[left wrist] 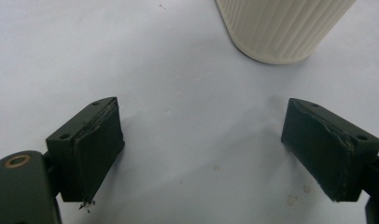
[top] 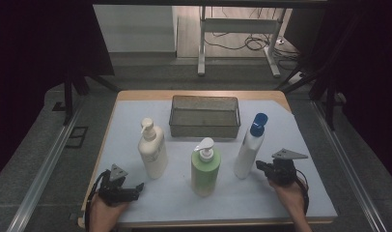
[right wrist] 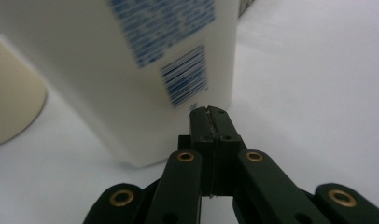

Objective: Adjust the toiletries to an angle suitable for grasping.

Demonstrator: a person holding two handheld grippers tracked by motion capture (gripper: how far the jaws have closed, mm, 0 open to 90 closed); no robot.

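On the pale mat (top: 281,193), left gripper (left wrist: 201,154) fingers apart, right gripper (right wrist: 210,112) fingers together beside the white bottle (right wrist: 131,70).

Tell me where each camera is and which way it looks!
High view: above the person's side, looking forward and down at the table; both hands, left gripper, right gripper show.
Left gripper view: on that gripper, looking down past its open jaws at the cream bottle.
Right gripper view: on that gripper, looking along its shut jaws at the white bottle.
Shared: high and right gripper views both show the white bottle.
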